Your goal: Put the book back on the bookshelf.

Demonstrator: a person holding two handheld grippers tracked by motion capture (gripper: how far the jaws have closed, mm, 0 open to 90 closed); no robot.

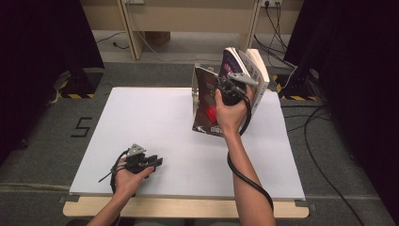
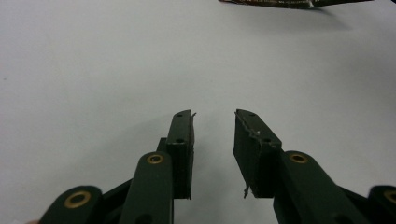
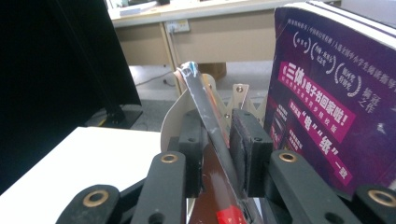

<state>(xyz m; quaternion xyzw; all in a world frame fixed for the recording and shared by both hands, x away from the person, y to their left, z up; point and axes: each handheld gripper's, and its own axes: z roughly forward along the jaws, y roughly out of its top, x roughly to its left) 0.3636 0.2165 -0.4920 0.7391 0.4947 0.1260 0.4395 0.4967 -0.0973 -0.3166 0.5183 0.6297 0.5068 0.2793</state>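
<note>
At the near left of the white table (image 1: pixel 155 117), the left gripper (image 1: pixel 157 162) is lying low with its jaws partly apart, holding nothing. Toward the far right, the thin dark book (image 1: pixel 204 101) is standing on edge, leaning, its long axis running upward beside the purple book (image 1: pixel 231 63). The right gripper (image 1: pixel 225 84) is straddling its top edge, though whether the pads are pressing it is hard to make out.

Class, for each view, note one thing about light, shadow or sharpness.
High view: dark curtains both sides, white table evenly lit. Left gripper view: a soft shadow under the dark book's edge. Right gripper view: glare on the thin book; purple book text sharp.
</note>
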